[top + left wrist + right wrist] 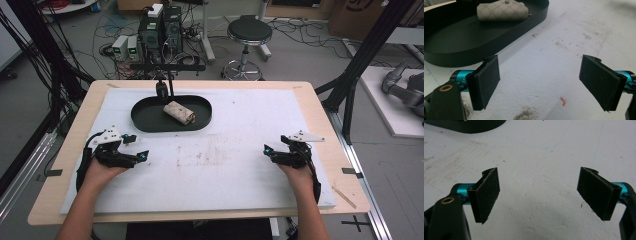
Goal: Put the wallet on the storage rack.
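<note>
A black oval tray (150,122) lies at the back left of the white foam mat (240,150). In it rests a small beige patterned pouch (180,112), seen up close as the pouch (502,10) in the tray (456,50) in the left gripper view. My left gripper (142,156) rests low over the mat at the front left, in front of the tray, its jaws wide apart with nothing between the pads (486,80). At the front right my right gripper (266,150) is open too, with bare mat between its pads (487,195).
The mat covers a wooden table (65,150) whose edges show all round. Brownish stains (205,155) mark the mat's middle. A black camera stand (167,70) rises behind the tray. A stool (248,32), cables and electronics stand on the floor beyond.
</note>
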`<state>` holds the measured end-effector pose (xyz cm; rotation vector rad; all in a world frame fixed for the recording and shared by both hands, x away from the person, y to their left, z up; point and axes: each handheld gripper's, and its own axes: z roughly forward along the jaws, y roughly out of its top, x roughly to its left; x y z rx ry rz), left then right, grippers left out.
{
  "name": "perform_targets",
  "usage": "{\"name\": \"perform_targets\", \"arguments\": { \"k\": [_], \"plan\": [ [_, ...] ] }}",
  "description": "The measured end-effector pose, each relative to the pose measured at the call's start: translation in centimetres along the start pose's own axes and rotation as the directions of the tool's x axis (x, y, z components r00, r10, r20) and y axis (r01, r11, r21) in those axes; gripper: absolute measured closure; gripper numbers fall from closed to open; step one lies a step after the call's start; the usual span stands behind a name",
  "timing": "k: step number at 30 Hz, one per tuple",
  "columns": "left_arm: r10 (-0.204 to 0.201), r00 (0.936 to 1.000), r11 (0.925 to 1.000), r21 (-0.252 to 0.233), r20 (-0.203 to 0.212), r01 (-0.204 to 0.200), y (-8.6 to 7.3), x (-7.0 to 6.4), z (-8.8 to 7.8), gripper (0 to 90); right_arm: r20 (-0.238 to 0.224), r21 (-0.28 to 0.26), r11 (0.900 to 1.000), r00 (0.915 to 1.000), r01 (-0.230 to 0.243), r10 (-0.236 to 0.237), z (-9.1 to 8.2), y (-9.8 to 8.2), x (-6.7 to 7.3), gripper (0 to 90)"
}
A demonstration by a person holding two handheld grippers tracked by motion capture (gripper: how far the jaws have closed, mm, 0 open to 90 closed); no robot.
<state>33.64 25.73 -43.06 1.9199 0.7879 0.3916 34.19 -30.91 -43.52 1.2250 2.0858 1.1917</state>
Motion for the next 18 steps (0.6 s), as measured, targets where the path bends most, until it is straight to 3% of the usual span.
{"name": "perform_targets", "arguments": {
  "k": [18],
  "plan": [
    [-0.003,1.0,1.0,0.001,-0.006,0.003,0.04,-0.01,-0.13,16.7,-0.001,0.02,1.0,1.0,0.004,-0.004,0.31,-0.1,0.3,18.9]
  ]
}}
